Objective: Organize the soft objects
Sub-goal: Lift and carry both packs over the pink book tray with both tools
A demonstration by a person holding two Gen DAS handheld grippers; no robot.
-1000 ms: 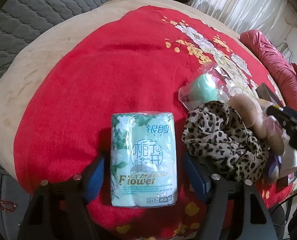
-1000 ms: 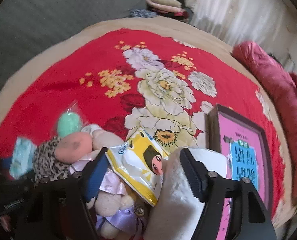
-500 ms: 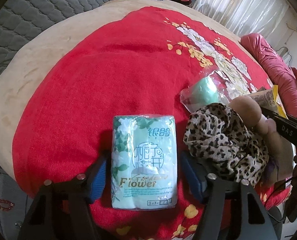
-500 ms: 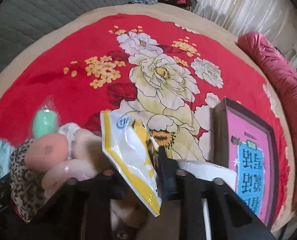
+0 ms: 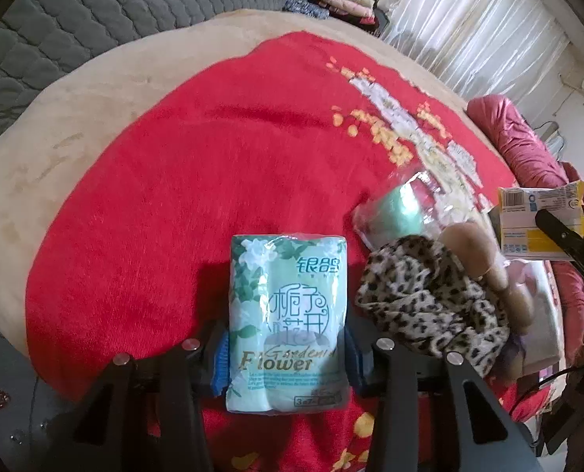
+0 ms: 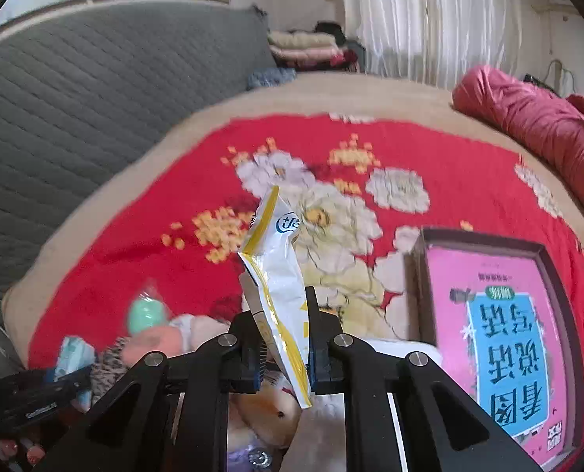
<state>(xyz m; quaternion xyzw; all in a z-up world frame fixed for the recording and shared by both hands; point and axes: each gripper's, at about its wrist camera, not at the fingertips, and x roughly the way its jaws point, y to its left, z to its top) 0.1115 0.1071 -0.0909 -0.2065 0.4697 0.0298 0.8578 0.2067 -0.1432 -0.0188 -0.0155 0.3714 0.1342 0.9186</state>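
My left gripper [image 5: 286, 358] is shut on a green tissue pack [image 5: 288, 314] that lies on the red flowered blanket [image 5: 197, 181]. Just right of it lie a leopard-print cloth [image 5: 429, 295], a tan plush toy [image 5: 484, 255] and a green ball in a clear bag [image 5: 398, 212]. My right gripper [image 6: 284, 338] is shut on a yellow-and-white packet [image 6: 278, 271] and holds it up above the pile; the packet also shows in the left wrist view [image 5: 539, 224]. The plush toy [image 6: 268, 409] lies below it.
A pink-and-blue book in a dark box [image 6: 500, 350] lies on the blanket at the right. A rolled crimson quilt [image 6: 539, 118] lies at the far right. A grey quilted headboard [image 6: 75, 106] stands at the left. Folded clothes [image 5: 339, 0] are stacked beyond the bed.
My right gripper closed on the yellow-and-white packet and lifted it off the pile. My left gripper closed in on the tissue pack.
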